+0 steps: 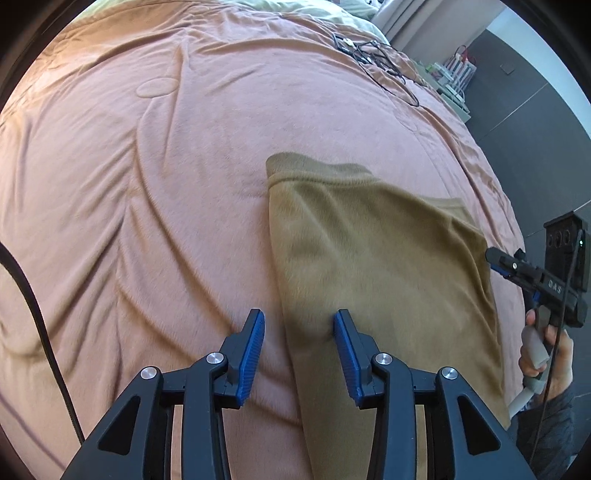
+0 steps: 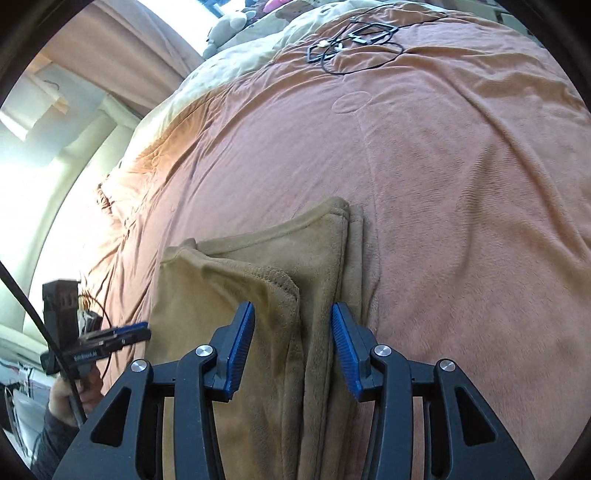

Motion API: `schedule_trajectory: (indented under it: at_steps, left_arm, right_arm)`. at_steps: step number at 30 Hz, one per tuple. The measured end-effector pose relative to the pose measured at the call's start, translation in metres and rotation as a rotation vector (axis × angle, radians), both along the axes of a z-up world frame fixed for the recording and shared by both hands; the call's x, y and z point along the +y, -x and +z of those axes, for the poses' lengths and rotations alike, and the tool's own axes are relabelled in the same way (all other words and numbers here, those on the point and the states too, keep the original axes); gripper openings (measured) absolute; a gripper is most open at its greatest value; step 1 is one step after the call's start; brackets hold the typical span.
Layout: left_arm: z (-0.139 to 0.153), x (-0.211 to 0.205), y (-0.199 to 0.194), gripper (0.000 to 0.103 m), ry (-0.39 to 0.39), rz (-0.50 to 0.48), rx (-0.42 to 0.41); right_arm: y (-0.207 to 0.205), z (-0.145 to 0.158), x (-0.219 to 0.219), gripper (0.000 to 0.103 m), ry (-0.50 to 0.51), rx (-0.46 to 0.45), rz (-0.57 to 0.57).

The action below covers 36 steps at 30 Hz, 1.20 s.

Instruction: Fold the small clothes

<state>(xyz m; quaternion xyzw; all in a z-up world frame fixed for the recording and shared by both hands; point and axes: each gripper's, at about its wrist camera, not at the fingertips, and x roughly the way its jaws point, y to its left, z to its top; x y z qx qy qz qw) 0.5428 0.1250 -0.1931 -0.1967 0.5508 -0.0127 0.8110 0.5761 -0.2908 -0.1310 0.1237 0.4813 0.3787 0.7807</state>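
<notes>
A tan fleece garment [image 1: 376, 251] lies folded on a pink bedspread [image 1: 147, 184]. My left gripper [image 1: 299, 332] stands open over the garment's left edge, with no cloth pressed between its blue pads. Seen from the right wrist, the same garment [image 2: 258, 266] shows several stacked layers with a stitched hem on top. My right gripper [image 2: 291, 332] is open above a raised fold near the garment's right side, and its pads do not grip it. Each gripper also appears in the other's view: the right one [image 1: 495, 258] at the garment's right edge, the left one [image 2: 140, 330] at its left edge.
Black cables [image 1: 373, 51] lie tangled on the far part of the bed [image 2: 354, 37]. A pale blanket [image 2: 236, 62] and plush toys [image 2: 229, 22] sit at the head. Dark floor [image 1: 535, 122] and a small rack [image 1: 454, 74] lie past the bed's right edge. A hand [image 1: 543, 354] holds the right gripper.
</notes>
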Motion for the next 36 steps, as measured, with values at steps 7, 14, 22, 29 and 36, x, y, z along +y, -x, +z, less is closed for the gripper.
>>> schedule_trajectory:
  at_steps: [7, 14, 22, 29, 36]
  left_arm:
    - [-0.008, 0.006, -0.020, 0.041, -0.004, 0.020, -0.007]
    - [-0.012, 0.015, -0.031, 0.041, -0.017, 0.040, -0.028]
    - [-0.013, 0.026, -0.047, 0.041, 0.000, 0.067, -0.052]
    - [-0.006, 0.023, -0.053, 0.041, -0.004, 0.056, -0.067]
    - [-0.008, 0.020, -0.064, 0.041, -0.017, 0.052, -0.065]
  right_arm:
    - [-0.012, -0.006, -0.002, 0.041, 0.030, 0.004, 0.011]
    - [-0.017, -0.007, -0.006, 0.041, -0.052, 0.070, -0.007]
    - [-0.019, -0.009, 0.018, 0.027, -0.010, 0.021, 0.048]
    - [-0.006, 0.011, 0.014, 0.007, 0.049, -0.058, 0.034]
    - [-0.006, 0.014, 0.011, 0.007, 0.092, -0.022, -0.007]
